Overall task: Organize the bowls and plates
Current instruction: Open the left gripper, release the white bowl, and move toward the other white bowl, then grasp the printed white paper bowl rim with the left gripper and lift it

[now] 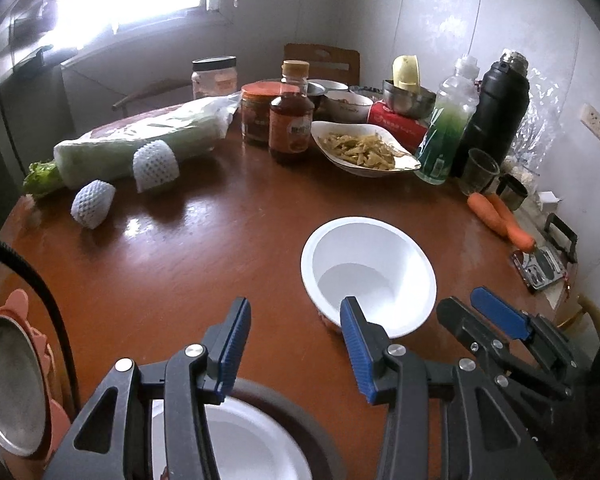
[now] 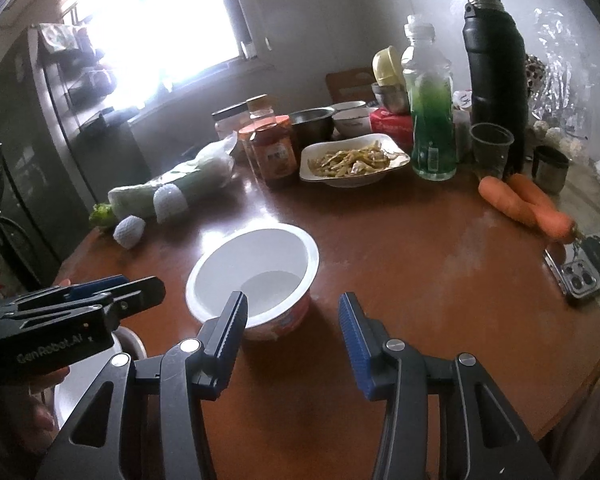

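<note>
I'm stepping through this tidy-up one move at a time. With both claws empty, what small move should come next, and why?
Probably ease the right claw forward and a little left, so that it straddles the near rim of the white bowl. Both claws are open and hold nothing. The bowl stands upright and empty, alone on the bare table, and the right claw's left finger already lines up with its near rim.

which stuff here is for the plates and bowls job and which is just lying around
For the job:
white bowl
near plate
metal plate
food dish

Lying about:
carrots
jars
green bottle
black flask
wrapped cabbage
</note>
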Available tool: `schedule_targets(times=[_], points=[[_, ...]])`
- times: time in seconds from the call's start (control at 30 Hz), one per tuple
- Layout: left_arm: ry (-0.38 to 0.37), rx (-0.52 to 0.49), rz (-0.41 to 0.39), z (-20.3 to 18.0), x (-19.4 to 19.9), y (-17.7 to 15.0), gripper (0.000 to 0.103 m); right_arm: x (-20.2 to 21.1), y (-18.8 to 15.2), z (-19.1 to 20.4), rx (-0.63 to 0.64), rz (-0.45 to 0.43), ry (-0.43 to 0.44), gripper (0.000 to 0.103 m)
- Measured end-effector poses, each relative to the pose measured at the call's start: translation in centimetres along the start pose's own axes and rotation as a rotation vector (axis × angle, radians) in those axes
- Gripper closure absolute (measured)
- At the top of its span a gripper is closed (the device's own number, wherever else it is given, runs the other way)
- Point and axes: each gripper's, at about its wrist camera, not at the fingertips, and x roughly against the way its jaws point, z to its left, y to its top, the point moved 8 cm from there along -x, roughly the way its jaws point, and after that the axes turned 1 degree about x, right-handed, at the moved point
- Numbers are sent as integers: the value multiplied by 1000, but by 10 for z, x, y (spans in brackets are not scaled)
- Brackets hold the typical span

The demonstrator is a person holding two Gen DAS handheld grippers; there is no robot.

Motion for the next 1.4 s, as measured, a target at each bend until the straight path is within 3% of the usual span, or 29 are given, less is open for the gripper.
schedule_targets(times=[0.8,0.97,1.17,1.4], points=[[6,80,119,-2,-50,9,56,-56,7,-12,7,119,58,54],[-30,114,150,0,-57,8,57,-59,8,-6,29,130,78,63],[-87,135,177,-3,-60,1,68,-59,5,10,62,138,96,66],[-111,148,160,0,-50,-1,72,-53,4,21,78,136,96,68]])
